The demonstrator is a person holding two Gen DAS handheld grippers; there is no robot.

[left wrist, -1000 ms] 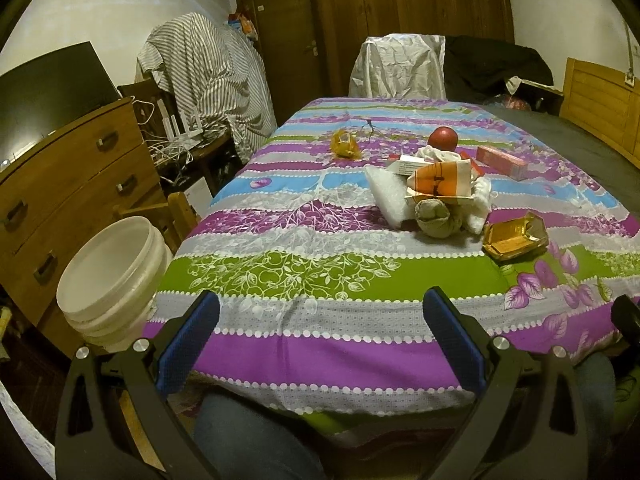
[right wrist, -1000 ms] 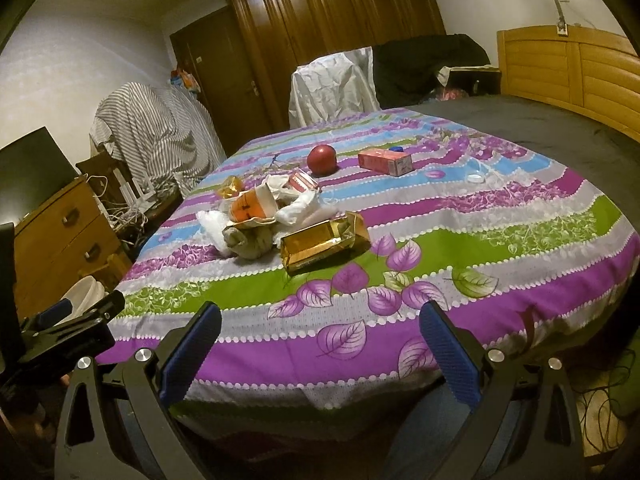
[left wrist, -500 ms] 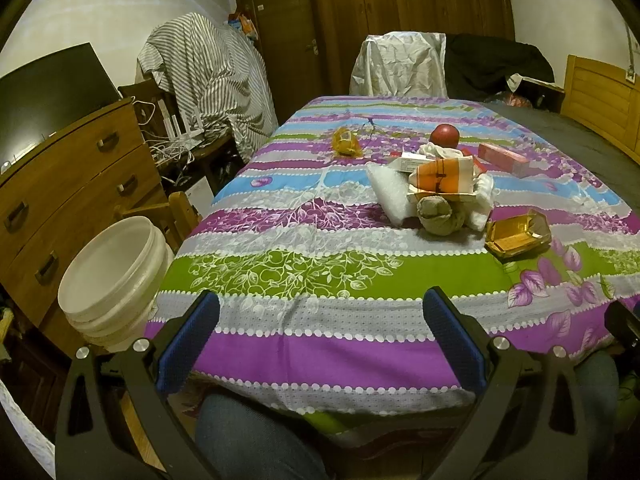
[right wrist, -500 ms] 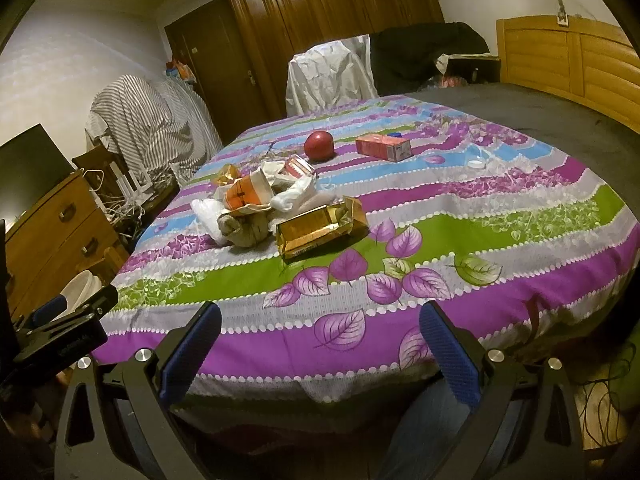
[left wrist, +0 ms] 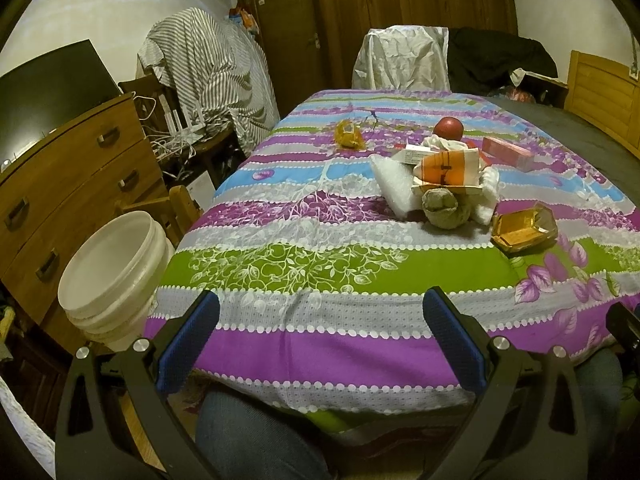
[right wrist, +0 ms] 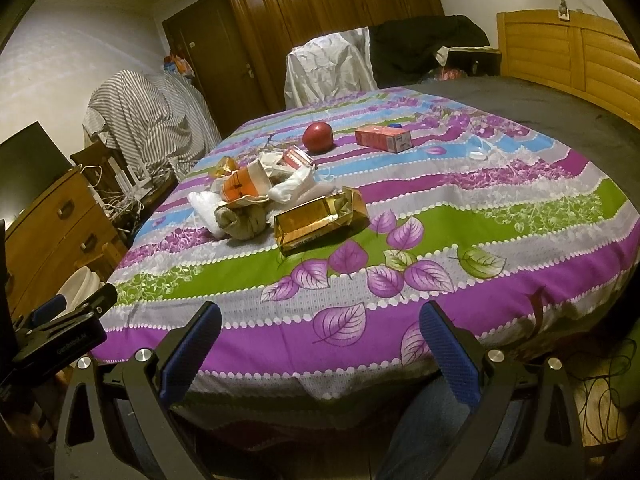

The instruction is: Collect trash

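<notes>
A wooden dresser (left wrist: 76, 184) stands left of the bed (left wrist: 320, 272), a striped cloth (left wrist: 204, 68) draped behind, wardrobe (right wrist: 320, 20) beyond.

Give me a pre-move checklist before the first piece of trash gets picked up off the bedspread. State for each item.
1. Left gripper open and empty: ok.
2. Right gripper open and empty: ok.
3. White bucket beside the bed, mouth open to receive trash: ok.
4. Gold box lies apart from the trash pile, nothing on top of it: ok.
5. Grippers within reach of the trash: not ok, both hang at the bed's near edge.
6. Whether the red apple counts as trash: cannot tell.
</notes>
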